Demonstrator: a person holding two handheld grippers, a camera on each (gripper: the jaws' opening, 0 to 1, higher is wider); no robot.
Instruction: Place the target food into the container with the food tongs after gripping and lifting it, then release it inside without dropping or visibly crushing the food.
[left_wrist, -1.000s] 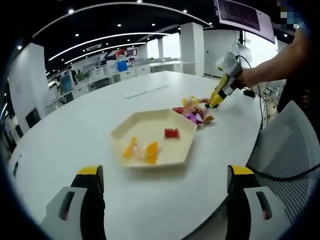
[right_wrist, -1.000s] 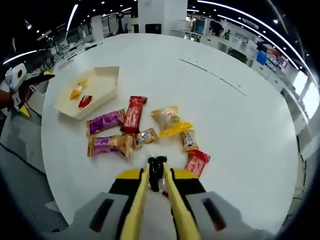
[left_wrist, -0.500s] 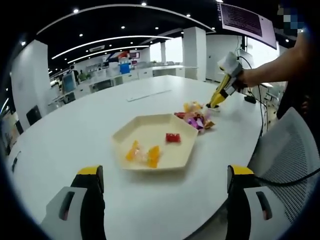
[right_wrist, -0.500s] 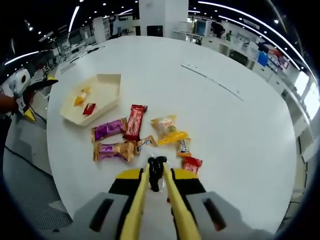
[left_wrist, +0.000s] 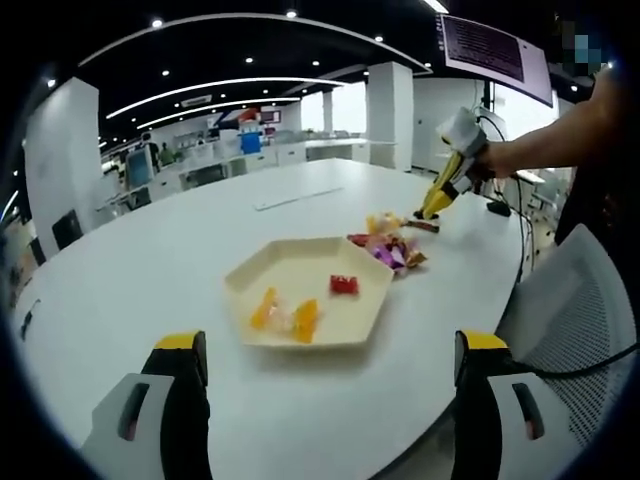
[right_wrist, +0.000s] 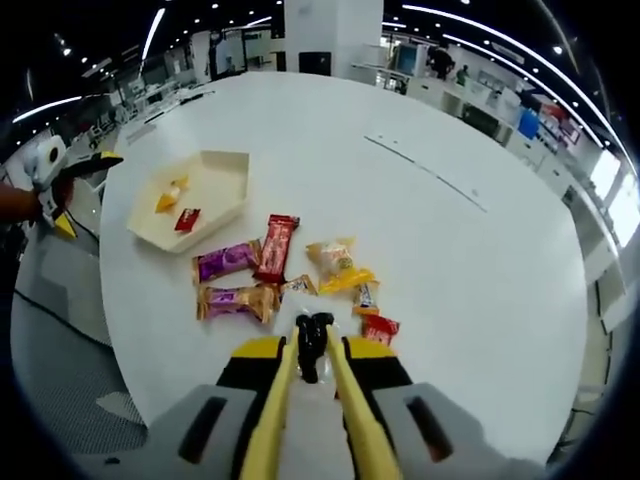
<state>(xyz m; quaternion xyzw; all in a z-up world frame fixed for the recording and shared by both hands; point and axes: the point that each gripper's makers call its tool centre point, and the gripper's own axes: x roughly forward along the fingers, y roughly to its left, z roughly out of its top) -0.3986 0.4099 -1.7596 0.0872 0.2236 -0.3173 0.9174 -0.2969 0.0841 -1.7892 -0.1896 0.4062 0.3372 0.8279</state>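
A cream hexagonal tray (left_wrist: 300, 262) sits on the round white table and holds two orange pieces (left_wrist: 264, 309) and a red candy (left_wrist: 344, 285). My left gripper (left_wrist: 329, 345) hovers open in front of it, with nothing between its fingers. Wrapped snacks (right_wrist: 277, 246) lie loose in a pile between the tray (right_wrist: 225, 172) and my right gripper (right_wrist: 314, 352). That gripper is shut on yellow food tongs (right_wrist: 281, 388). Their black tips (right_wrist: 313, 335) are close together, above the table beside a red packet (right_wrist: 380, 327), and I see no food between them. The right gripper (left_wrist: 441, 193) also appears behind the pile.
A grey mesh chair (left_wrist: 583, 290) stands at the table's near right edge. A thin strip (left_wrist: 295, 197) lies farther back on the table. A hand holds the left gripper (right_wrist: 62, 178) off the table's left edge. Office desks fill the background.
The right gripper view has pulled back and up, so the snacks look smaller. The tongs' tips stay together. The left gripper stays open, its view barely shifted.
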